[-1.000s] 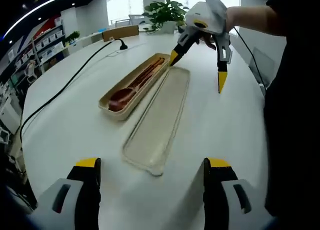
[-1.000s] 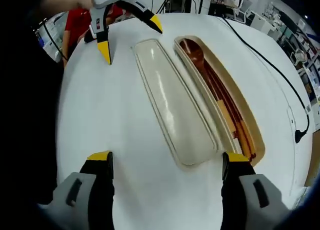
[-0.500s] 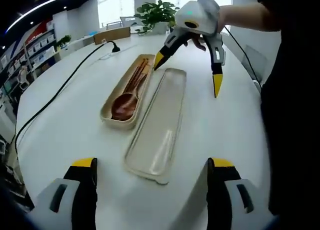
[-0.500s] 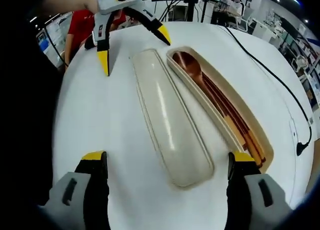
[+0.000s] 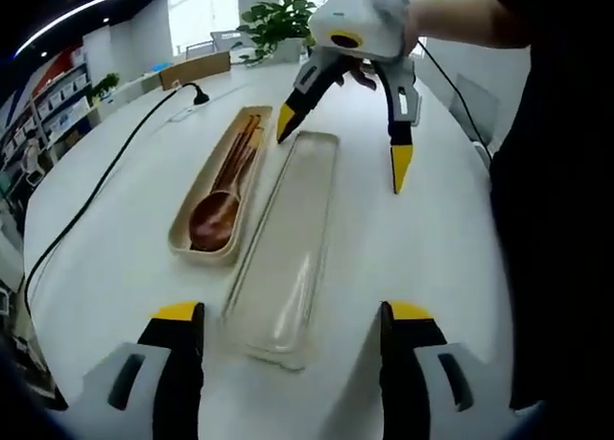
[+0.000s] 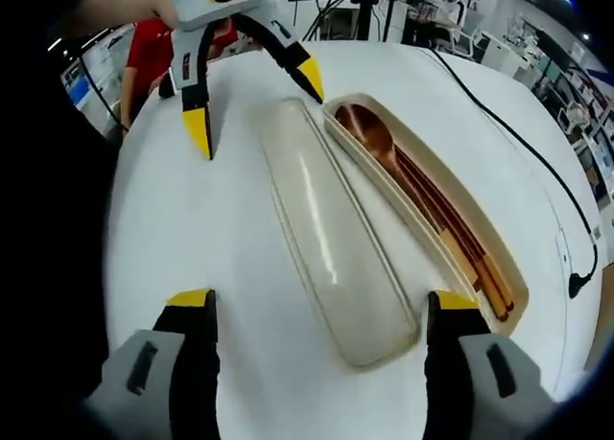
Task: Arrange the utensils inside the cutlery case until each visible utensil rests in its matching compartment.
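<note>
A white round desk carries an open beige cutlery case, its base holding a brown wooden spoon with chopsticks lying alongside in the same tray. Just beside the base, parallel to it, lies the case's translucent lid, separate and flat on the desk. In the left gripper view the left gripper frames the near end of the lid, jaws wide apart and empty. Across from it the right gripper, held in a person's hand, hovers over the lid's far end with jaws spread and holding nothing. A black cable trails over the desk beyond the case
</note>
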A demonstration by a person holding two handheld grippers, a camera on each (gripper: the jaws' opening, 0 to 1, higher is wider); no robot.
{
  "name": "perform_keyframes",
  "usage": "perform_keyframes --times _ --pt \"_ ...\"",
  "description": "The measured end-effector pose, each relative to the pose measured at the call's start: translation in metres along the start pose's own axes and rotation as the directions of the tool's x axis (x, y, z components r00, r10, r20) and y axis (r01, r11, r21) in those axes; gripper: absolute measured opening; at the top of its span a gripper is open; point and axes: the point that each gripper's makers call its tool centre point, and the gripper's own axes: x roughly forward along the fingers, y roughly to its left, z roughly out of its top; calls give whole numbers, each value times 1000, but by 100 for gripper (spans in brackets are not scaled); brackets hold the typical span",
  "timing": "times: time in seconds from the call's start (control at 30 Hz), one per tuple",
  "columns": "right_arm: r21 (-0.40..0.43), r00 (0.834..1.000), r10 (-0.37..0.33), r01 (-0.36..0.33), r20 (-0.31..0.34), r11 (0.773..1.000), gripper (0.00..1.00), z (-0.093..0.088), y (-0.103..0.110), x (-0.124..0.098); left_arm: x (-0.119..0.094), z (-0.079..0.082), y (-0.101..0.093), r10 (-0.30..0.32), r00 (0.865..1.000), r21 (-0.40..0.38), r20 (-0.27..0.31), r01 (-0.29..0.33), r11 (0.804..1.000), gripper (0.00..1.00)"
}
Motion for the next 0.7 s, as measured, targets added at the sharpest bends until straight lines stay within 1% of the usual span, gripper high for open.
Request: perform_keyframes --times 0.1,0.2,0.27,0.3,0.33,0.37,0.4,0.47,0.53,0.7 --pt "-1 1000 0 0 -18 1000 79 1 4 -1 -1 0 -4 -6 1000 9 -6 6 1000 68" --pt "-10 1000 3 -4 -26 1000 65 1 8 -4 -1 0 -7 -9 1000 12 -11 9 1000 63" --pt "-16 999 5 -5 -34 1000 52 2 11 -6 -2 1 -11 -12 1000 19 -18 13 1000 58" --pt "-13 999 2 -2 -39 1000 42 2 12 -7 -2 1 -13 -16 1000 21 -23 17 1000 55" --pt "-11 999 -1 1 -41 1000 38 3 13 -8 -2 1 -17 -18 999 27 -33 19 999 51" --pt "-34 998 -28 27 -51 999 38 1 9 -9 -3 1 -19 -18 999 33 -44 19 999 49" --pt "-18 999 -4 3 -54 1000 38 0 15 -9 -3 1 -21 -14 998 26 -58 16 1000 47" --pt "-45 998 2 -5 -69 999 38 -2 18 -10 -3 2 -26 -18 997 39 -72 20 999 40" --pt "-39 997 -3 -1 -81 999 37 -2 21 -9 -4 3 -26 3 997 69 -83 3 998 40" --pt "-29 995 -10 7 -99 1000 37 -4 31 -10 -5 2 -28 10 994 71 -106 -2 997 39"
